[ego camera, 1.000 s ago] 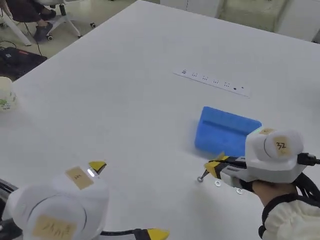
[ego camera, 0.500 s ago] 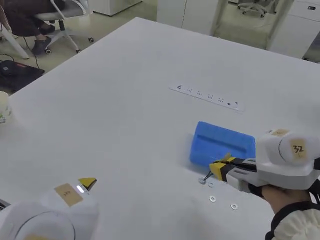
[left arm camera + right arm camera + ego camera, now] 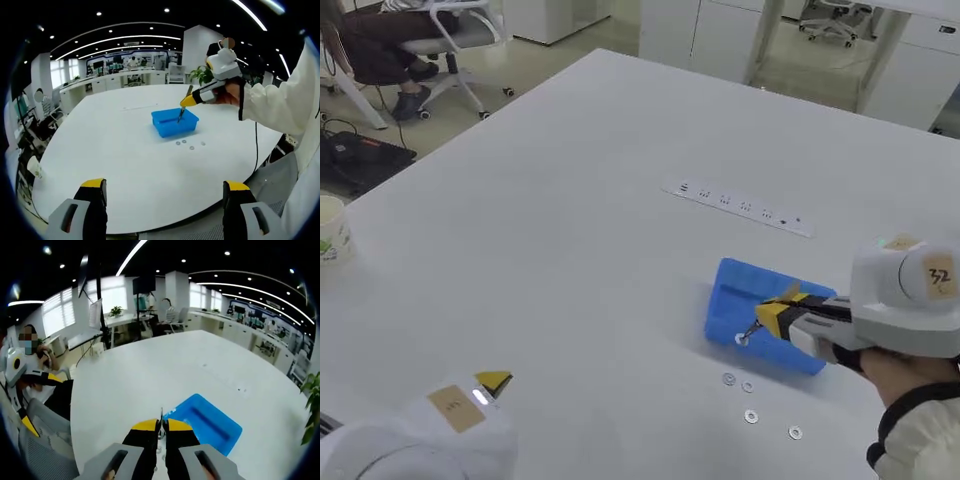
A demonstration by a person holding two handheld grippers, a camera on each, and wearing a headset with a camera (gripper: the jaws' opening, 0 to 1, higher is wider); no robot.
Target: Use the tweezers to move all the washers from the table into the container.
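The blue container [image 3: 760, 272] lies on the white table at the right. My right gripper [image 3: 777, 316] is shut on the tweezers [image 3: 752, 328], whose tip hangs over the container's near left part. A small washer [image 3: 741, 340] seems to be held at that tip. Several washers [image 3: 748, 388] lie on the table just in front of the container. In the right gripper view the tweezers [image 3: 161, 415] stick out between the shut jaws, with the container [image 3: 215, 427] below right. My left gripper [image 3: 164, 186] is open and holds nothing, low at the near left, far from the container [image 3: 172, 124].
A white power strip [image 3: 735, 205] lies beyond the container. A paper cup [image 3: 330, 228] stands at the table's far left edge. An office chair [image 3: 440, 30] and cables are on the floor past the left edge.
My right gripper has lifted the tweezers from the table beside the washers and brought their tip over the container. The head camera has shifted. My left gripper stays low and open.
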